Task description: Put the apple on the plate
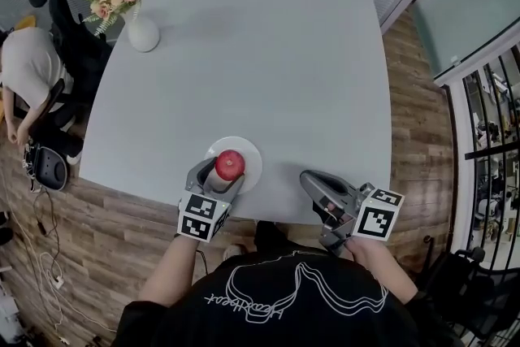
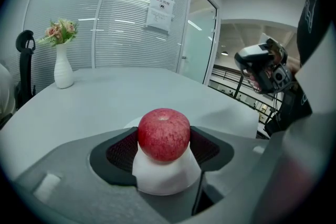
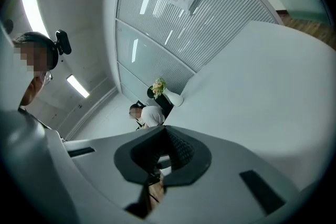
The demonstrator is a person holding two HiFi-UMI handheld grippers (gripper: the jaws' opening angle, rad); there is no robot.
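Left gripper [image 1: 221,173]: ribbed fingers [image 2: 123,150] clasp round speckled apple [image 2: 163,134], seemingly on white plate [image 2: 165,178]; right gripper [image 3: 165,144] fingers together.

We are seeing open table [image 1: 268,53] across mid-frame; only the vase [image 1: 144,35] upper left and, seemingly, the plate [image 1: 251,155] bottom centre are obstructing.

Left tongs [image 2: 164,147] clamp red apple [image 2: 163,134] on both sides, white plate [image 2: 165,178] beneath; vase [image 2: 63,70] far left.

One apple [image 1: 230,165], one plate [image 1: 251,153], one flower vase [image 1: 143,35], one table [image 1: 260,61], one seated person [image 1: 24,65], and two grippers, the left gripper [image 1: 220,174] and the right gripper [image 1: 314,180]
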